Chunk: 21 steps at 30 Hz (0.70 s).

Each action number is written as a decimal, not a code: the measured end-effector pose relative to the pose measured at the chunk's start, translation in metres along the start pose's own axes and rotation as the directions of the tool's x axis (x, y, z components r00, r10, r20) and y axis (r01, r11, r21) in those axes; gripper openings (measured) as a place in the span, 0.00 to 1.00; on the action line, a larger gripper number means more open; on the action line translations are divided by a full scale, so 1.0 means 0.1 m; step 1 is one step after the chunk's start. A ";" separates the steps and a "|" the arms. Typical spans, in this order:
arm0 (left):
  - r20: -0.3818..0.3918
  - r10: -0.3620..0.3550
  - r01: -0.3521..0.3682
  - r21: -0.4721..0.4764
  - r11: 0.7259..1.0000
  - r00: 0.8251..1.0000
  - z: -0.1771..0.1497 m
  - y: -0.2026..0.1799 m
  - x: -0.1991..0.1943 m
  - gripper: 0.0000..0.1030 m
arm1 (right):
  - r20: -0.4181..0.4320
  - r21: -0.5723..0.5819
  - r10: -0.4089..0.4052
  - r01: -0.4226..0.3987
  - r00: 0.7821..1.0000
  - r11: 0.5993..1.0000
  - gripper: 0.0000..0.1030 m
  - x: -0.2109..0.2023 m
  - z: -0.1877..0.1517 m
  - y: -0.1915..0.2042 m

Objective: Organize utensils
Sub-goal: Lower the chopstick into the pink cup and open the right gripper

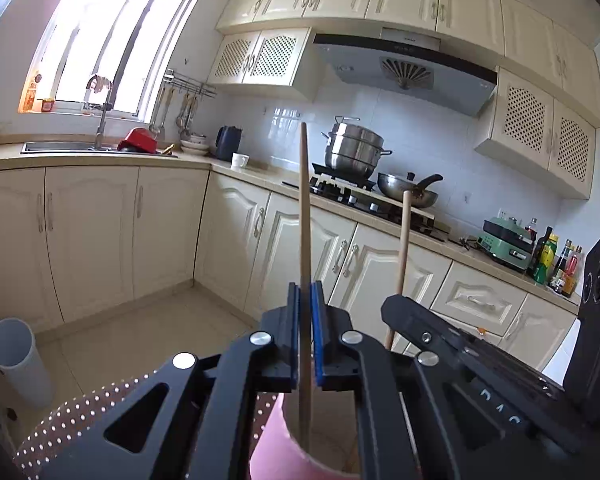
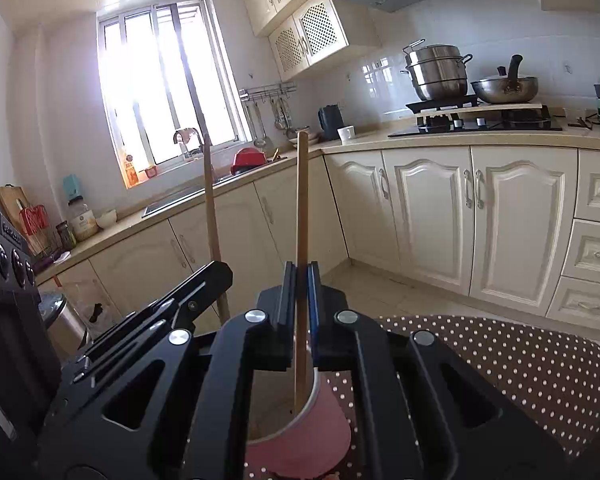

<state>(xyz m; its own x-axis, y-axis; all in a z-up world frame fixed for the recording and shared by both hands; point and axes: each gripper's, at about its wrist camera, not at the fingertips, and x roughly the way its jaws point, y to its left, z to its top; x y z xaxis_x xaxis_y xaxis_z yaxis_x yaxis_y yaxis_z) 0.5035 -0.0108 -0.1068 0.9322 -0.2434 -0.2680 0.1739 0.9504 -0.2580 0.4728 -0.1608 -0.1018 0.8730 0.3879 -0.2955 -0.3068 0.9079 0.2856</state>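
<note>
The left gripper (image 1: 305, 300) has its jaws clamped on a wooden chopstick (image 1: 304, 208) that stands nearly upright, its top rising well above the pads and its lower end reaching down into a pink cup (image 1: 276, 440) just below the fingers. The right gripper (image 2: 301, 280) is likewise clamped on a second chopstick (image 2: 301, 200), also upright, with its lower end inside the same cup (image 2: 320, 420), close to the inner wall. In the left wrist view the right gripper (image 1: 396, 304) shows just to the right, with its chopstick (image 1: 403, 240) leaning slightly; in the right wrist view the left gripper (image 2: 220, 272) shows just to the left with its stick (image 2: 210, 208). The cup stands on a brown cloth with white dots (image 2: 520, 368), which spreads to the right and near side. On the floor at far left stands a grey tube (image 1: 14, 360). Beyond are cream cabinets (image 1: 92, 232), a sink (image 1: 68, 146) under the window, and a steel pot (image 1: 354, 148) and a wok (image 1: 408, 190) on the stove.
</note>
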 end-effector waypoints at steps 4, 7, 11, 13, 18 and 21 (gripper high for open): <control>0.005 0.036 -0.036 0.044 0.998 0.999 -0.11 -0.05 -0.09 0.06 | -0.001 0.000 -0.031 0.031 1.000 1.000 0.09 -0.10 -0.03 0.00; -0.015 0.040 -0.040 0.041 0.998 0.999 -0.11 -0.05 -0.14 0.08 | -0.025 0.018 -0.063 0.064 0.998 0.998 0.42 -0.13 -0.04 -0.05; -0.053 0.102 -0.100 0.026 0.995 0.993 -0.07 0.01 -0.19 0.25 | 0.007 0.072 -0.123 0.122 0.992 0.990 0.68 -0.26 -0.06 -0.19; -0.053 0.128 -0.125 0.055 0.991 0.990 -0.07 0.01 -0.24 0.25 | -0.004 0.088 -0.136 0.136 0.991 0.987 0.68 -0.31 -0.04 -0.25; -0.070 0.154 -0.149 0.073 0.986 0.986 -0.05 0.02 -0.40 0.32 | -0.003 0.092 -0.165 0.165 0.986 0.982 0.69 -0.48 0.00 -0.28; -0.073 0.169 -0.163 0.082 0.983 0.983 -0.03 0.02 -0.51 0.34 | 0.001 0.091 -0.174 0.173 0.985 0.981 0.71 -0.60 0.03 -0.27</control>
<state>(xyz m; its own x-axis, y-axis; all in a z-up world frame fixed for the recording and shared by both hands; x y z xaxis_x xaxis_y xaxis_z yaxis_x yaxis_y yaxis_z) 0.4556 0.0025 -0.0964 0.9225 -0.0924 -0.3749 0.0449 0.9900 -0.1335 0.4300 -0.2096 -0.0887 0.9135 0.2242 -0.3396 -0.1153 0.9429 0.3124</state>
